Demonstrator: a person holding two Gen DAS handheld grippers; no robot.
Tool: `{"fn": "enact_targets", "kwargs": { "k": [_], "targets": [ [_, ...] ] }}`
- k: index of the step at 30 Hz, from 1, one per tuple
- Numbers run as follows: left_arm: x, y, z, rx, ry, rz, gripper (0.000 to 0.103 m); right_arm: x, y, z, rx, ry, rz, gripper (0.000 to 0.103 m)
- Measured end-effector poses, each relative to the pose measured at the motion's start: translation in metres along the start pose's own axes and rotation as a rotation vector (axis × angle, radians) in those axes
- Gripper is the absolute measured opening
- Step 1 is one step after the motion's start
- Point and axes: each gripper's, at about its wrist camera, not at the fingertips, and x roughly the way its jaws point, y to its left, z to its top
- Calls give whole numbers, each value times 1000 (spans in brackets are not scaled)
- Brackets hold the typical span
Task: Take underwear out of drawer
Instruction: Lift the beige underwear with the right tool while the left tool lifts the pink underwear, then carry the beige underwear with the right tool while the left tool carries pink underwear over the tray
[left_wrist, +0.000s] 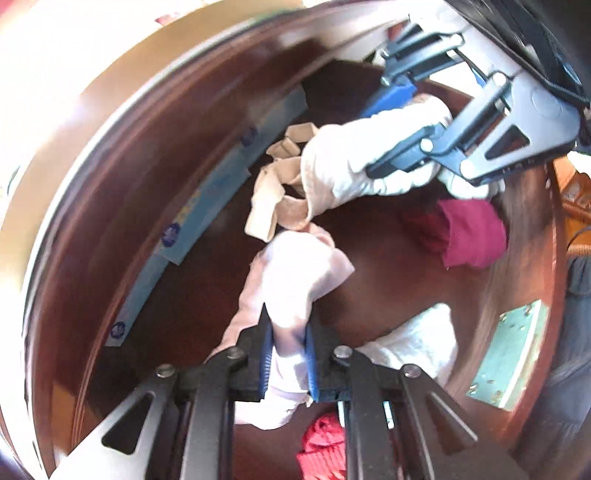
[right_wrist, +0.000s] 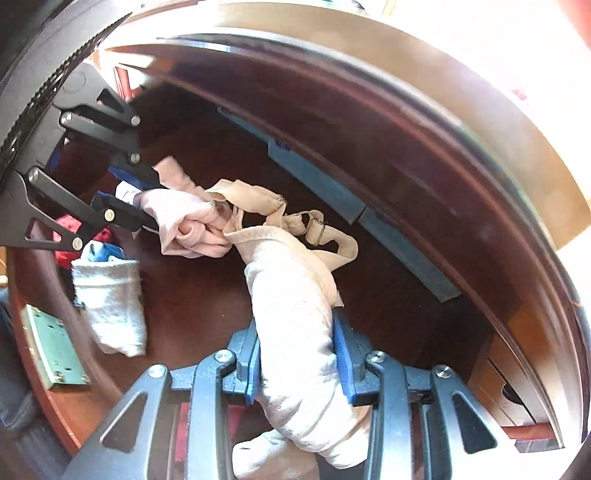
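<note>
Clamped in left gripper (left_wrist: 289, 363): pale pink underwear (left_wrist: 295, 273), lifted off drawer (left_wrist: 110, 192) floor for removal; tangled by beige strap (left_wrist: 275, 199) to cream garment (right_wrist: 295, 314), pinched between right gripper (right_wrist: 301, 363) fingers

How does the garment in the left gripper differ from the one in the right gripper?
The pale pink garment in the left gripper is plain, while the cream garment in the right gripper trails beige straps. The pink bundle looks slimmer between the pads; the cream one is a thicker roll. Both are clamped above the drawer floor, and the straps tangle against the pink one.
</note>
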Motion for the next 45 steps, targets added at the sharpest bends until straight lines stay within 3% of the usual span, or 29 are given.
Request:
{"fn": "enact_targets", "kwargs": {
  "k": [8, 17, 20, 27, 45],
  "targets": [
    [-20, 2, -39, -119, -76, 31, 13, -42, -2, -19, 47, -103, 2, 35],
    [-51, 20, -62, -282, -156, 65, 13, -83, -7, -36, 145, -227, 29, 35],
    [-77, 23, -57, -320, -183, 94, 13, -92, -9, -43, 181, -273, 38, 35],
    [-90, 27, -82, -405, -253, 116, 13, -84, 7, -45, 243, -358, 61, 36],
    [-99, 22, -94, -564, -380, 189, 13, -101, 10, -51, 318, -503, 71, 36]
  ]
}}
